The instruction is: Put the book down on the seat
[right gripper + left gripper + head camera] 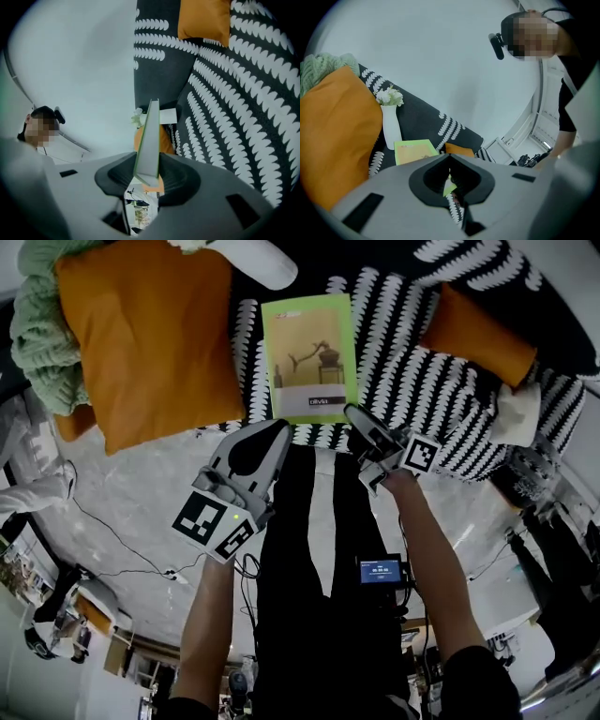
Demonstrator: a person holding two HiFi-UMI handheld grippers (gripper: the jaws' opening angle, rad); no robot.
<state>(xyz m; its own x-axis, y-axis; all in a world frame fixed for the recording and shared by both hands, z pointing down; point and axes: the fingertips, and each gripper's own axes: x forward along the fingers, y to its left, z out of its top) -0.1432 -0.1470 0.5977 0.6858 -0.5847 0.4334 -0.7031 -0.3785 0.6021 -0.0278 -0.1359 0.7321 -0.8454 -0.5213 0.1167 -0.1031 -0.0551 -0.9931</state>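
Here, the black-and-white patterned sofa seat [412,381] fills the far side. A large orange cushion [145,334] lies at its left against a green knit blanket [37,334], and a smaller orange cushion [478,334] lies at right. The green book [309,357] sits over the middle of the seat between them. The right gripper [361,427] is clamped on the book's near right corner. The left gripper [272,432] hangs just beside the near left corner, jaws together and empty.

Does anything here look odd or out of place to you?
Yes: a white vase of flowers stands on the soft sofa right beside the big orange cushion, a tippy spot for a vase. The green book looks flat and undamaged.
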